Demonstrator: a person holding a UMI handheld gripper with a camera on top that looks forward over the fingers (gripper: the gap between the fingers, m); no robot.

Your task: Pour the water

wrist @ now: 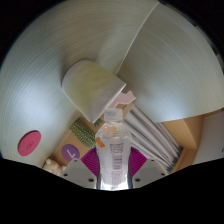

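Observation:
My gripper [113,168] is shut on a clear plastic water bottle [114,145] with a white printed label. Both magenta pads [90,160] press on its sides. The bottle stands up between the fingers, and its top reaches the lower rim of a white paper cup [93,88] just beyond it. The cup appears tilted in the view, with its open side toward the bottle's top. A small pinkish piece [127,97] shows at the cup's edge near the bottle's mouth. I cannot tell whether water is flowing.
A pink round disc [29,143] lies to the left. A purple round lid [70,152] and a green striped thing [84,130] sit left of the bottle. A white ribbed object [152,130] lies to the right on a wooden surface [192,130]. A pale curved surface [60,40] fills the background.

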